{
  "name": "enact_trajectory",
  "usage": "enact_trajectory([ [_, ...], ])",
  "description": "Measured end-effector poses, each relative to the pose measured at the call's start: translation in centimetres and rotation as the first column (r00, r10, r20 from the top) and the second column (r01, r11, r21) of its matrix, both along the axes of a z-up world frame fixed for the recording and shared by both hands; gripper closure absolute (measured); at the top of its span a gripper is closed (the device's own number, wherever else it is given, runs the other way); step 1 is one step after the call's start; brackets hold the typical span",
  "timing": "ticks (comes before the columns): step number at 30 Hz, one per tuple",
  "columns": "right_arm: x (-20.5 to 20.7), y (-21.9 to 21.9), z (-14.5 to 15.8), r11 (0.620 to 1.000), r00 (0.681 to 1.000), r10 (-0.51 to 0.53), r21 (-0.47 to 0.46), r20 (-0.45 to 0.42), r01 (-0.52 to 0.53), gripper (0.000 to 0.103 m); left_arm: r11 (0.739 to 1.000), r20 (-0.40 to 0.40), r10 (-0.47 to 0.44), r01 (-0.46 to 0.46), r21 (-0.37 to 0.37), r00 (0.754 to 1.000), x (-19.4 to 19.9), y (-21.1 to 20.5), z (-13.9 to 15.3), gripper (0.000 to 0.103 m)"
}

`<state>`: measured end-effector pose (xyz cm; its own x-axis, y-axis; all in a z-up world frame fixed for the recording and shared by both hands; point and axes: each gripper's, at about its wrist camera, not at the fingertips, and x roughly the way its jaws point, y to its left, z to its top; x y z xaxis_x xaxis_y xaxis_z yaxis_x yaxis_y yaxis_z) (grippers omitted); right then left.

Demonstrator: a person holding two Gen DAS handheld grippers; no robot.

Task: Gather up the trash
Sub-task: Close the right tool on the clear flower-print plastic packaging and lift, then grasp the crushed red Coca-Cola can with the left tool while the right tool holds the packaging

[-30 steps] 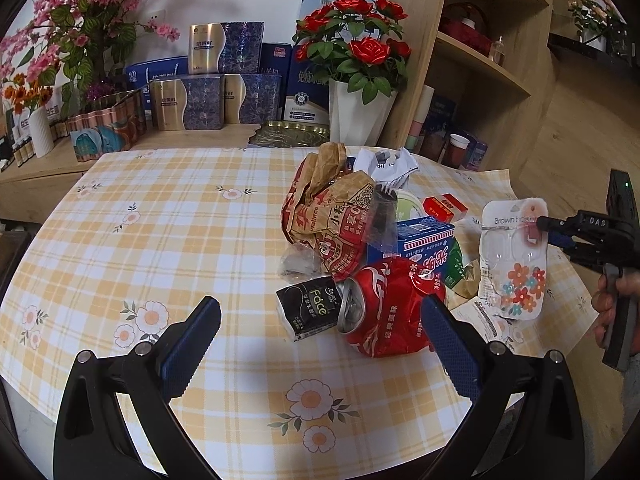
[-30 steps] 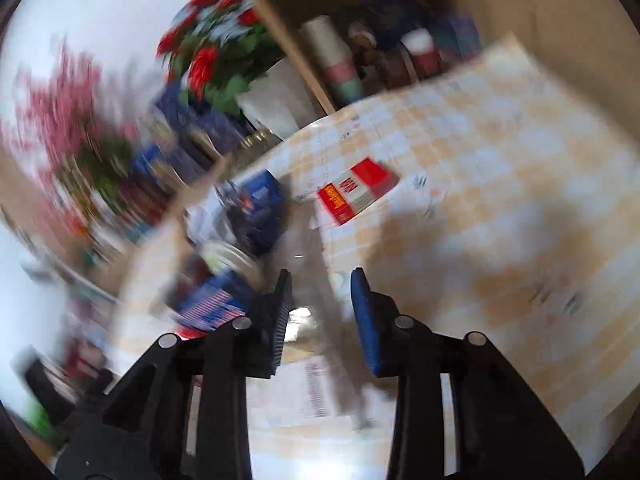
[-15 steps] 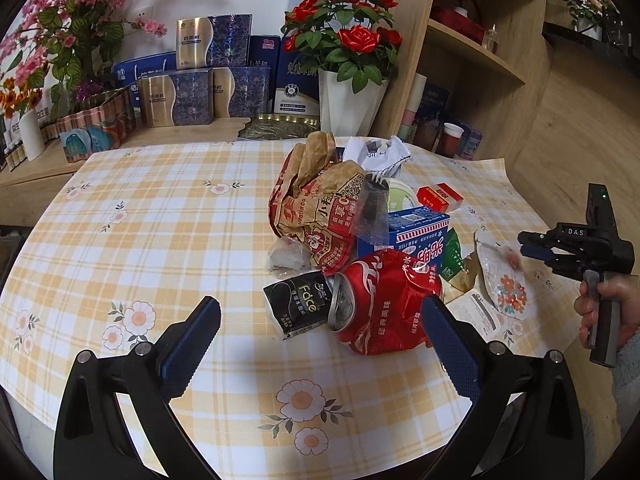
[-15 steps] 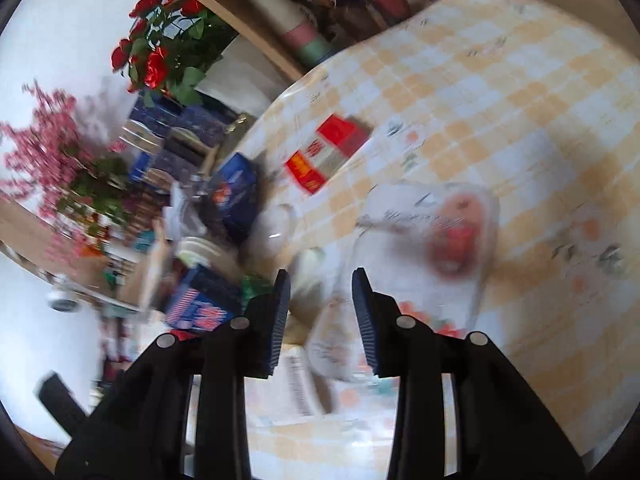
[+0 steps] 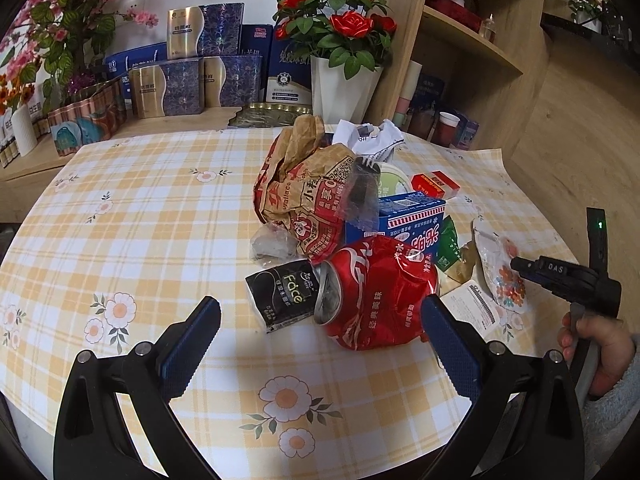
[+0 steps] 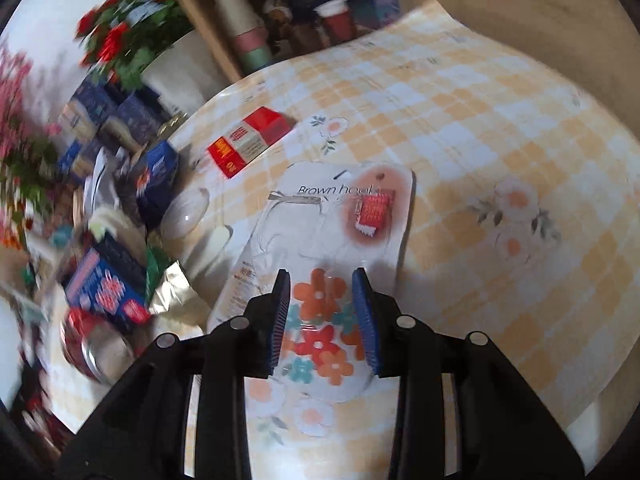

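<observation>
A heap of trash lies on the checked tablecloth (image 5: 140,208): a crushed red can (image 5: 380,292), a black "Face" packet (image 5: 280,294), a crumpled brown paper bag (image 5: 304,192), a blue box (image 5: 412,220) and a small red-and-white box (image 6: 248,140). My left gripper (image 5: 320,308) hovers open and wide just in front of the can and packet. A flowered "Brown hook" blister pack (image 6: 340,220) lies flat on the table near its right edge. My right gripper (image 6: 321,276) stands over the pack's lower end, its jaws opening, pads clear of the pack.
A white vase of red roses (image 5: 340,88) and stacked gift boxes (image 5: 188,76) stand on a sideboard behind the table. A wooden shelf unit (image 5: 472,52) with cups rises at the right. The table's edge runs close to the blister pack.
The right gripper came down with the blister pack, which went from upright in the air to flat on the table, and its jaws spread apart. The left gripper stayed put.
</observation>
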<state>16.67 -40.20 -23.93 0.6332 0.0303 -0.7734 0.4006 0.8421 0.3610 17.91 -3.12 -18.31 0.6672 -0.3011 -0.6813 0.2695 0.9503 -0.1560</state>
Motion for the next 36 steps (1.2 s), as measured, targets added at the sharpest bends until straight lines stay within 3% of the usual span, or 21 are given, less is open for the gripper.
enact_trajectory([
  [1,0.0,0.0,0.0,0.999,0.998,-0.054,0.008,-0.013,0.054,0.016,1.0,0.001,0.002,-0.002,-0.001,1.0,0.0,0.1,0.0,0.005],
  [2,-0.2,0.2,0.2,0.996,0.996,-0.093,0.006,-0.002,0.093,0.007,1.0,0.001,0.005,-0.005,-0.003,1.0,0.0,0.2,0.0,0.005],
  [4,-0.1,0.9,0.7,0.995,0.994,-0.103,0.001,0.037,0.103,0.01,1.0,-0.002,0.012,-0.012,-0.01,1.0,0.1,0.4,-0.2,0.005],
  [6,0.9,1.9,1.0,0.995,0.996,-0.08,-0.051,0.029,0.081,0.026,1.0,-0.008,0.015,-0.015,-0.013,1.0,0.2,0.5,-0.4,0.005],
  [7,1.3,2.3,0.9,0.994,0.997,-0.077,-0.076,0.015,0.078,0.039,1.0,-0.01,0.016,-0.017,-0.013,1.0,0.3,0.5,-0.5,0.005],
  [8,1.9,2.5,0.4,0.993,0.997,-0.079,-0.092,-0.013,0.078,0.045,1.0,-0.011,0.018,-0.018,-0.013,1.0,0.3,0.5,-0.5,0.005],
  [15,3.2,3.7,-0.6,0.984,0.992,-0.108,-0.153,-0.063,0.097,0.039,1.0,-0.008,0.0,0.0,-0.008,1.0,0.7,-0.2,-1.0,0.005],
  [20,3.3,3.8,-1.0,0.978,0.992,-0.111,-0.182,-0.056,0.099,0.043,1.0,-0.007,-0.014,0.014,-0.011,1.0,1.1,-0.9,-1.1,0.007],
  [27,2.2,3.9,0.7,0.984,0.999,-0.035,-0.172,0.031,0.04,0.044,0.997,-0.019,-0.076,0.076,0.0,0.997,1.5,-2.4,-1.5,0.03],
  [31,0.9,4.2,2.1,0.985,0.997,0.001,-0.171,0.078,0.013,0.044,0.996,-0.029,-0.092,0.092,0.007,0.995,2.0,-3.3,-2.0,0.035],
  [36,-0.2,4.6,3.2,0.989,0.992,0.043,-0.143,0.121,-0.026,0.044,0.997,-0.079,-0.052,0.047,-0.067,0.996,3.1,-2.0,-2.5,0.043],
])
